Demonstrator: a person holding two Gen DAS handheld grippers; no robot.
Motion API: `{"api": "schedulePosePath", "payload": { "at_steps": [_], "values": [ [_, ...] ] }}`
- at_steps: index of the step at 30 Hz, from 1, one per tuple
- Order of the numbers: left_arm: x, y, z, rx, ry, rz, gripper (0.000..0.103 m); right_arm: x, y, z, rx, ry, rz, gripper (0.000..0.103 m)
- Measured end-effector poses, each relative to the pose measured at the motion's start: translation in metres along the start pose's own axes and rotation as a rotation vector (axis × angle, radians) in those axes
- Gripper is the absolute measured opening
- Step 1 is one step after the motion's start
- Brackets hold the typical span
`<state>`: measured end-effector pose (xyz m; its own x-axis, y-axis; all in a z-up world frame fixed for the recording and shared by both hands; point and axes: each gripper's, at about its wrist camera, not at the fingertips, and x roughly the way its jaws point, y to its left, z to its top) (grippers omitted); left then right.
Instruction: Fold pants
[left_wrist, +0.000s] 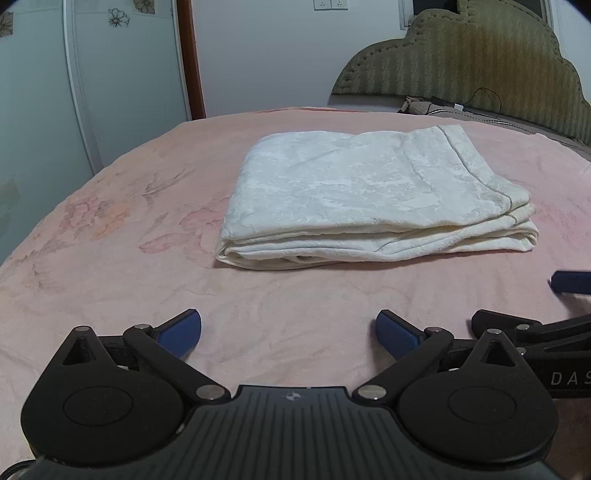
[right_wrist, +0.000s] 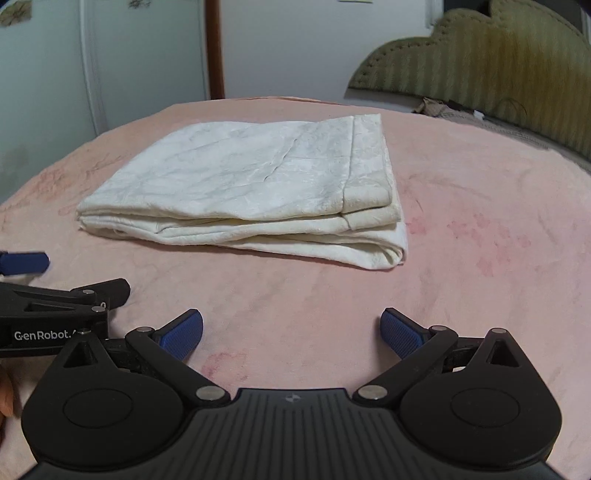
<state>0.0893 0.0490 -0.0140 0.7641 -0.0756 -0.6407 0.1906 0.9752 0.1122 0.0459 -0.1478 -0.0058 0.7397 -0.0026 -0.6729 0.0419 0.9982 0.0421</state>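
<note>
One pink bed (left_wrist: 110, 258), one folded pair of white pants (left_wrist: 362, 192) lying in its middle.

Two grippers hover side by side near the pants' front edge, not touching them: the left gripper (left_wrist: 288, 332) and the right gripper (right_wrist: 291, 332), each with blue fingers spread wide, holding nothing.

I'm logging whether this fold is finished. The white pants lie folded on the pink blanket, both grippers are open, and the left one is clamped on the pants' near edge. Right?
Not quite. The left gripper holds nothing: the left wrist view shows its jaws spread over bare pink blanket, short of the folded white pants. The right gripper is open too.
</note>
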Motion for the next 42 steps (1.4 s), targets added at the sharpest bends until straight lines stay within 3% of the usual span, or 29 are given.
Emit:
{"api": "schedulePosePath", "payload": {
  "at_steps": [17, 42],
  "values": [
    [0.004, 0.01, -0.003, -0.061, 0.022, -0.048, 0.103, 0.003, -0.004, -0.006, 0.03, -0.016, 0.022, 0.103],
    [0.004, 0.009, -0.003, -0.06, 0.022, -0.045, 0.103, 0.003, -0.003, -0.006, 0.031, -0.016, 0.021, 0.103]
  ]
}}
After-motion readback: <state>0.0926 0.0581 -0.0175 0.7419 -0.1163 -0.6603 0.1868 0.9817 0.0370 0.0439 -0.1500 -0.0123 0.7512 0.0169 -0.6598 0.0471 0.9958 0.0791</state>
